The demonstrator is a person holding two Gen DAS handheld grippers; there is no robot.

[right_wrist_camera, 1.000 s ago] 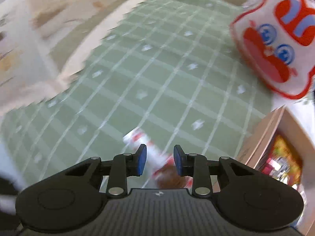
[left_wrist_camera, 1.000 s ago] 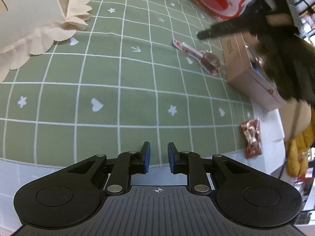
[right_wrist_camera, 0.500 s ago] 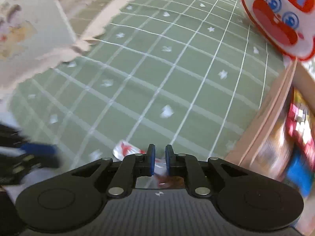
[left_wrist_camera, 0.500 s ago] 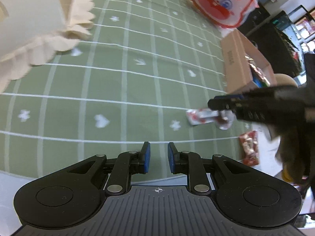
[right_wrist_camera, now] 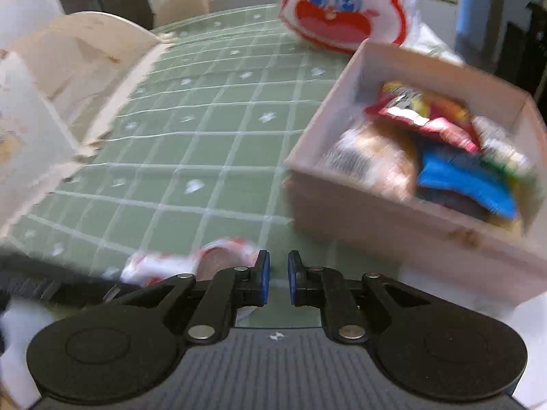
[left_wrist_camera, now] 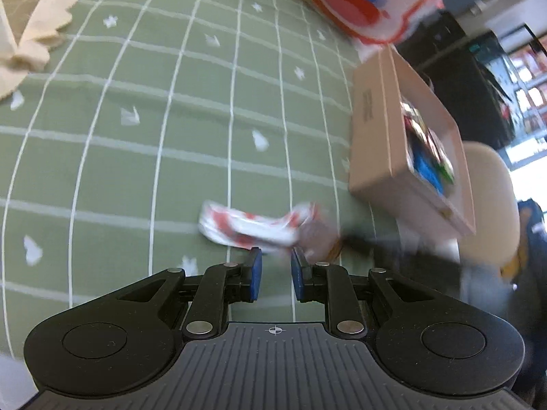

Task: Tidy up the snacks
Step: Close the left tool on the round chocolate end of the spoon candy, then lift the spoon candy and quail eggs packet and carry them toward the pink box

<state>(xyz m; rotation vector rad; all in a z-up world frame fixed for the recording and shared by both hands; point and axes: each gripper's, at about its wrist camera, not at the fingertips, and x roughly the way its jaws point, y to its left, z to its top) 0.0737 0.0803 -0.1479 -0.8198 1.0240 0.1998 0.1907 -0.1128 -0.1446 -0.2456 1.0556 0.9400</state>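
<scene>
A red and white snack packet [left_wrist_camera: 253, 229] with a brown round piece inside sits low over the green checked tablecloth [left_wrist_camera: 136, 153]. My right gripper [right_wrist_camera: 275, 273] is shut, and the packet [right_wrist_camera: 191, 263] trails left from its pad tips. In the left wrist view that gripper [left_wrist_camera: 362, 241] is a dark blur at the packet's brown end. My left gripper [left_wrist_camera: 275, 273] hovers just short of the packet, its jaws narrowly apart with nothing between them. The open cardboard box [right_wrist_camera: 376, 225] holding several snacks stands right of the packet.
A large white bag with a red cartoon face [right_wrist_camera: 338, 10] stands at the far side behind the box [left_wrist_camera: 372, 143]. A cream paper bag with scalloped edges [right_wrist_camera: 68, 78] fills the left. A beige chair [left_wrist_camera: 489, 188] is beyond the table edge on the right.
The right gripper closed on the snack packet and brought it nearer, then swung toward the box. The left gripper moved right, so the packet now sits just ahead of its fingertips.
</scene>
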